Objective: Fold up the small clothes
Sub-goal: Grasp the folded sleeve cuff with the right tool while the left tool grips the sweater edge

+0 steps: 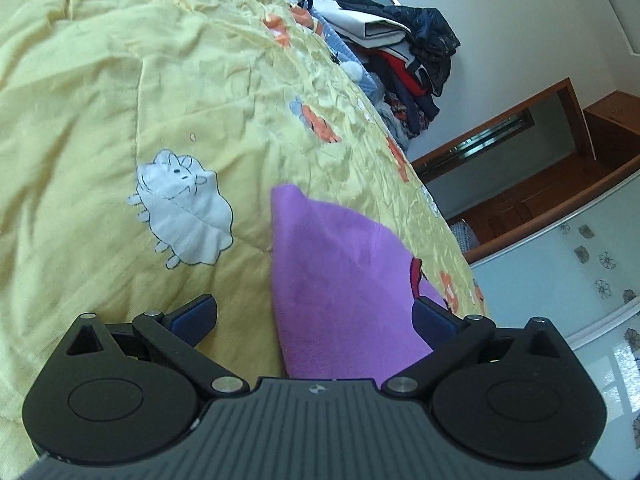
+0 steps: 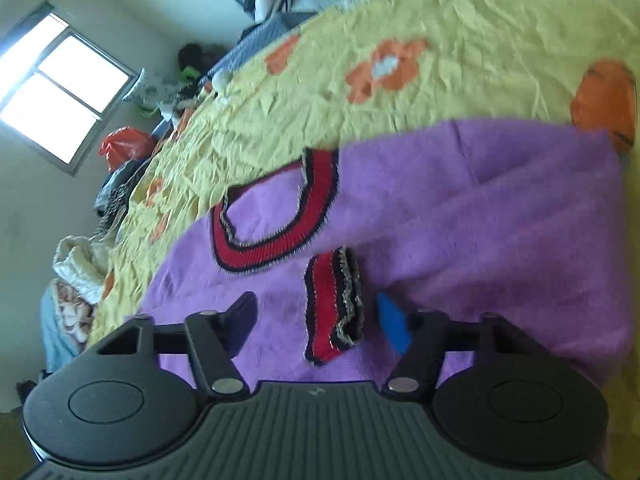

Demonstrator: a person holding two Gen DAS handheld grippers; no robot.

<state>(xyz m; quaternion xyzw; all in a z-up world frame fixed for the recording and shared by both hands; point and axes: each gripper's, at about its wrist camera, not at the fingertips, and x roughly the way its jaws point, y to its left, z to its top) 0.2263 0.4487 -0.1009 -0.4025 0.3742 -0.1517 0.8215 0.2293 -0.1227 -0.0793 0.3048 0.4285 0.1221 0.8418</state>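
Note:
A fuzzy purple sweater [image 2: 480,208] lies on the yellow bedspread [image 2: 460,32], its red and black collar [image 2: 276,216] facing up. One sleeve is folded across the body, and its red and black cuff [image 2: 334,304] sits between the spread fingers of my right gripper [image 2: 316,322], which is open just above it. In the left wrist view a corner of the purple sweater [image 1: 340,272] reaches in between the fingers of my left gripper [image 1: 314,318], also open. The left blue pad [image 1: 196,316] rests over bare bedspread [image 1: 80,120].
A white sheep patch [image 1: 184,208] and orange flowers mark the bedspread. A stack of clothes [image 1: 408,52] rises beyond the bed's far edge, with wooden furniture [image 1: 540,184] behind. Bags and loose clothing [image 2: 124,146] line the bed's side under a window [image 2: 60,92].

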